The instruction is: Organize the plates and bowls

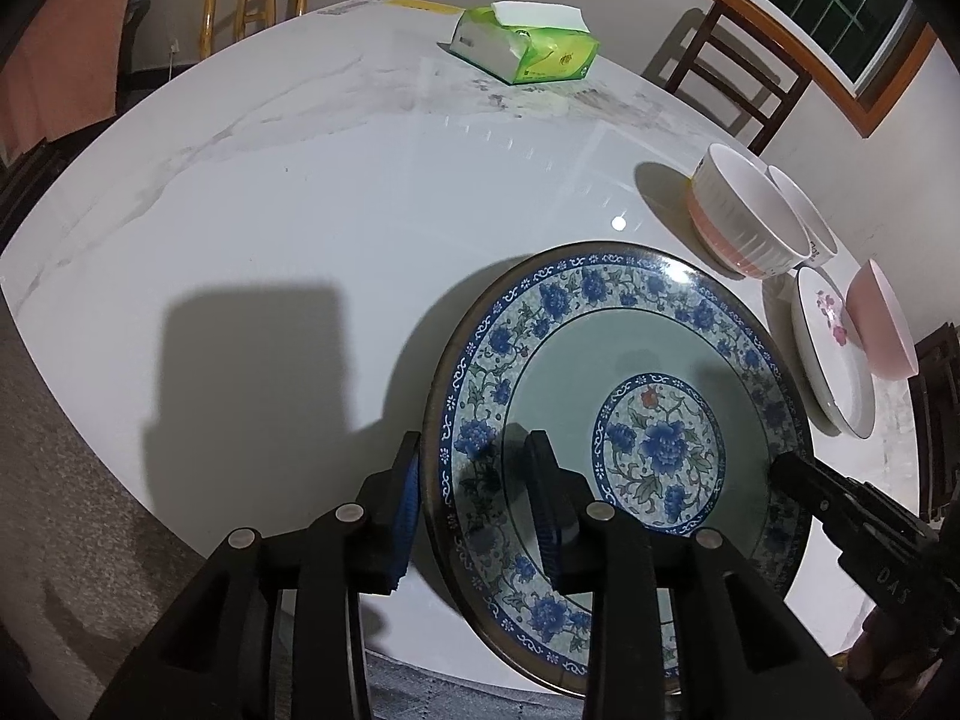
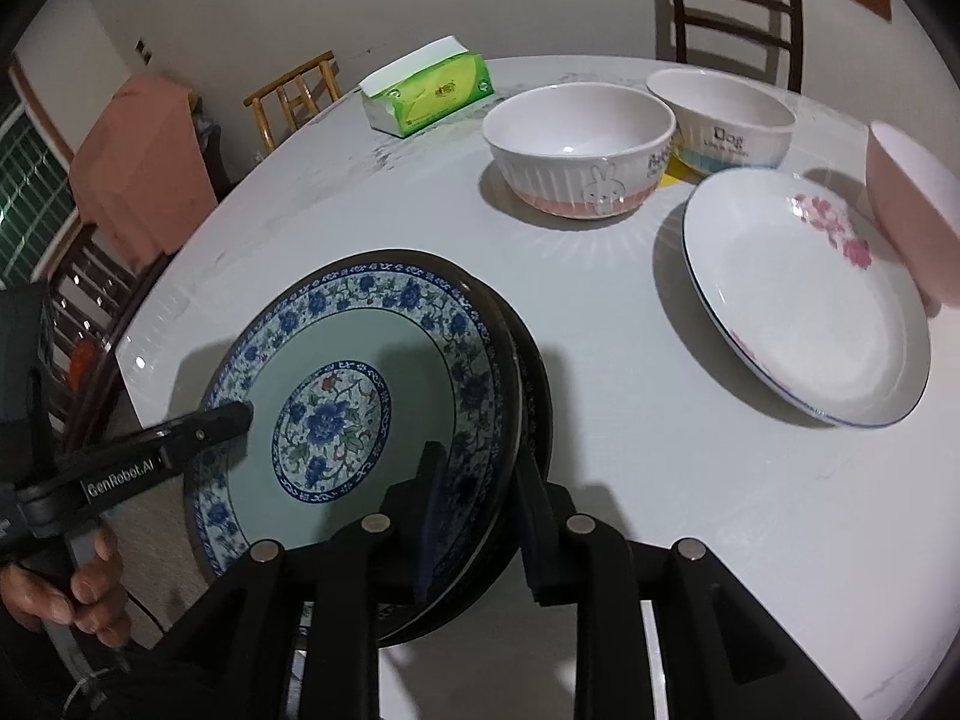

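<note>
Near the worktop's (image 1: 270, 192) front edge, both tongs, left (image 1: 474, 516) and right (image 2: 480, 516), straddle the blue-flowered plate's (image 2: 360, 354) opposite rims, spread, not pinching. Glazed, heavy, breakable: you should grip the rim.

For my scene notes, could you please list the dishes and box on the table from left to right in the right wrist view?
Blue floral plate → tissue box → rabbit bowl → striped bowl → pink-flower plate → pink bowl.
</note>
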